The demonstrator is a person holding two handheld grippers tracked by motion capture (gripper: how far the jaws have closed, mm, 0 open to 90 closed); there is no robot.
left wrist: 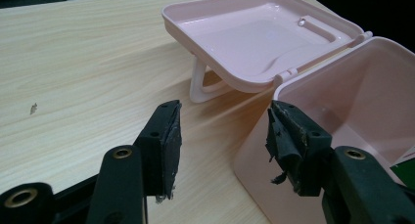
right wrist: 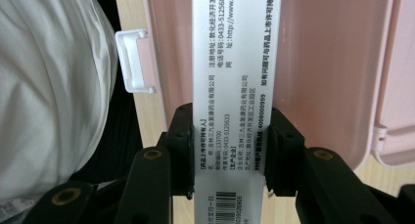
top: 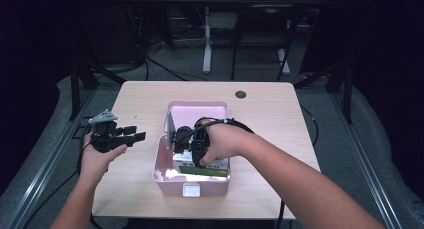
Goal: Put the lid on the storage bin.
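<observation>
Gripping white carton [right wrist: 235, 87] within pink box [top: 162, 176] walls, right tongs [right wrist: 229, 150].

a white box [right wrist: 235, 87] with small black print and a barcode is pinched between the right tongs [right wrist: 229, 150], inside a pink case [top: 162, 176]. the case sits open near the front of the desk [top: 270, 109]. its lid [left wrist: 254, 38] is tipped back, hollow side up, resting on a handle.

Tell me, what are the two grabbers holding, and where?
The right gripper pinches a white printed carton across its narrow sides, near its barcode end, over the pink box. The left gripper holds nothing.
</observation>
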